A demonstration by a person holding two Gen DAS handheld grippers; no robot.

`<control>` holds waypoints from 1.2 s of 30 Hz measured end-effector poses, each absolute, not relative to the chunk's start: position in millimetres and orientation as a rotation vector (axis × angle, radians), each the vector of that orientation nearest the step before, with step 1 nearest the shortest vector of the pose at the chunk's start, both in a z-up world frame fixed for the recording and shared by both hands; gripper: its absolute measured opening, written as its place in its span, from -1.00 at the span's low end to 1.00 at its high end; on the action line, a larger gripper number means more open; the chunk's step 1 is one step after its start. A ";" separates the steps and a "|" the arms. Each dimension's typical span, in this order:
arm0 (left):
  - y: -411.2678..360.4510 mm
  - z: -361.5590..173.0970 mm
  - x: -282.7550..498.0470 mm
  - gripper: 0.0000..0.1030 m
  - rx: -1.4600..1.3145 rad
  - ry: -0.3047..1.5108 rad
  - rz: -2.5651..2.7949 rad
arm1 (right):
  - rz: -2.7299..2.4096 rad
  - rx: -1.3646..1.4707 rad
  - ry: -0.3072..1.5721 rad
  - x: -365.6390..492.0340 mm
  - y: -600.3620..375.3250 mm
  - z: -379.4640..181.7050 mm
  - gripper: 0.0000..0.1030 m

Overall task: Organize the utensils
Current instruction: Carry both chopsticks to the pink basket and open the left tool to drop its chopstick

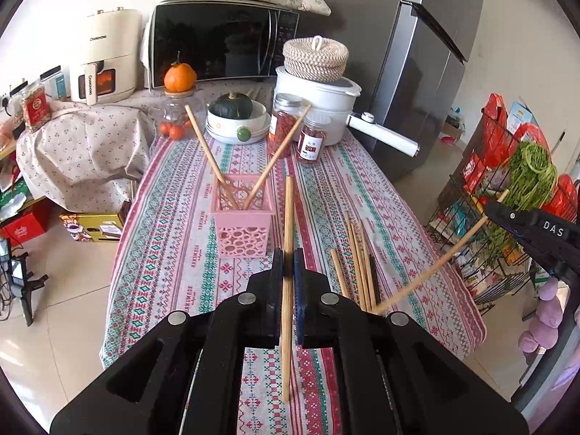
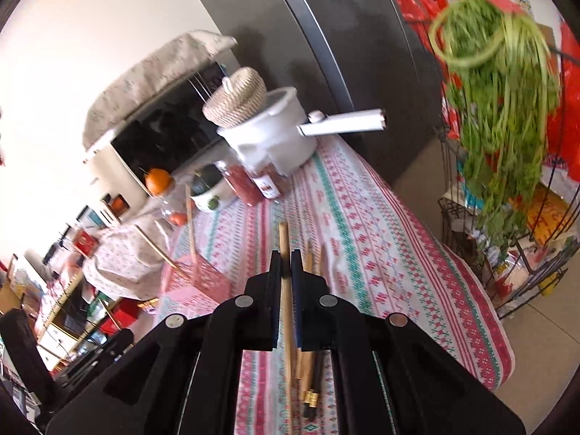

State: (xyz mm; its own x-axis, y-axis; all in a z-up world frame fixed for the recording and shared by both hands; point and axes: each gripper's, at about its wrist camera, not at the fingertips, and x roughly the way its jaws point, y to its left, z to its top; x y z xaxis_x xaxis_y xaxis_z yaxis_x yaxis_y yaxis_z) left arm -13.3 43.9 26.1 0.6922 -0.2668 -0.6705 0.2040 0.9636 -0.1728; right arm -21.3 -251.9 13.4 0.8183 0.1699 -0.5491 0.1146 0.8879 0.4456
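Observation:
A pink perforated holder [image 1: 242,217] stands on the patterned tablecloth and holds two wooden chopsticks [image 1: 206,148] that lean apart. My left gripper [image 1: 289,262] is shut on a wooden chopstick [image 1: 288,217], held nearly upright just right of and nearer than the holder. Several loose chopsticks [image 1: 357,264] lie on the cloth to the right. My right gripper [image 2: 286,264] is shut on another wooden chopstick [image 2: 284,246], held above the loose pile [image 2: 308,366]; it shows at the right of the left wrist view [image 1: 529,224]. The holder [image 2: 210,279] shows blurred at the left.
At the table's far end stand a white pot with a long handle [image 1: 326,98], two jars of red contents [image 1: 286,123], a bowl with a squash [image 1: 235,116] and a microwave [image 1: 221,43]. A wire rack with greens [image 1: 522,188] stands right of the table, beside the fridge [image 1: 427,72].

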 end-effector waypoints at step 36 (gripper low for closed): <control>108.1 100.4 96.8 -0.81 -0.298 0.519 -0.041 | 0.165 0.571 0.483 89.0 -172.7 89.7 -0.89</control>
